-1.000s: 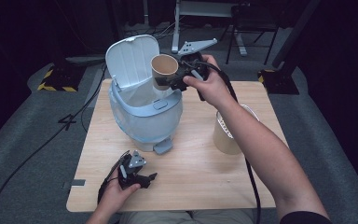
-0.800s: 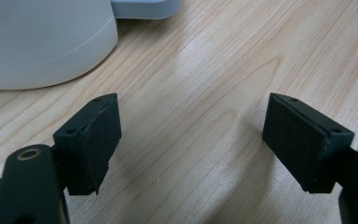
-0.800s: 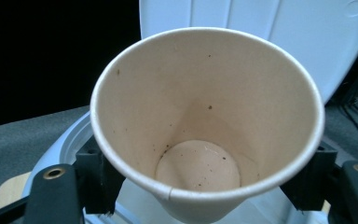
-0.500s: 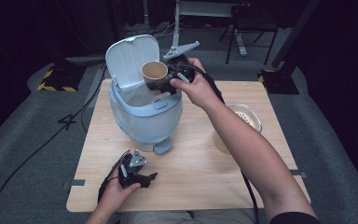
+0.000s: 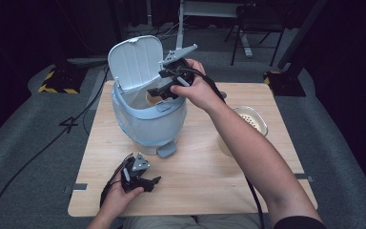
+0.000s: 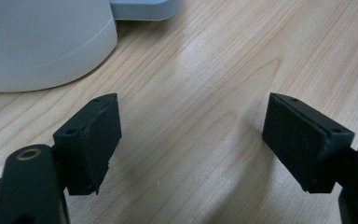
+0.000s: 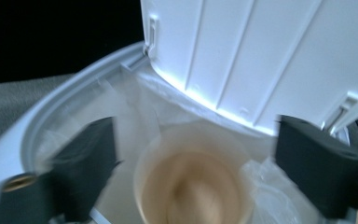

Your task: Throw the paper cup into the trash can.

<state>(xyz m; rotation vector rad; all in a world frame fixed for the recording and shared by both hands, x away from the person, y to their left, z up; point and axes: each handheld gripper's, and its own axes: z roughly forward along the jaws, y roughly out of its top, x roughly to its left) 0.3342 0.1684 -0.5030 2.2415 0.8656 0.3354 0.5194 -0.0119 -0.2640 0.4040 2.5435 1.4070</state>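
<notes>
Our right tongs [image 5: 158, 89] hang over the mouth of the pale blue bin [image 5: 147, 125], and their jaws have just been opening: in the right gripper view they stand wide apart, with the paper cup [image 7: 193, 186] below and between them, free of both pads. We cannot tell from the blurred picture whether the cup has come to rest. In the high view the cup [image 5: 152, 98] shows as a tan patch inside the bin, just under the right tongs.

Our left tongs [image 5: 145, 181] sit low at the near edge of the tabletop [image 5: 209, 176], held in the left hand [image 5: 119, 195]. In the left gripper view their jaws are spread wide over bare wood, gripping nothing, with the bin's rounded wall [image 6: 42, 42] just ahead.

The cup stands mouth up toward the right gripper camera, its long axis roughly vertical, down inside the bin's clear plastic liner [image 7: 265, 191]. The bin's lid [image 5: 136, 62] is swung up and back.

The tabletop is light wood. A second cream-coloured container [image 5: 250, 121] stands on it to the right, partly hidden by the right forearm. Around it we see grey floor, black cables [image 5: 38, 152], and dark stands at the back.
</notes>
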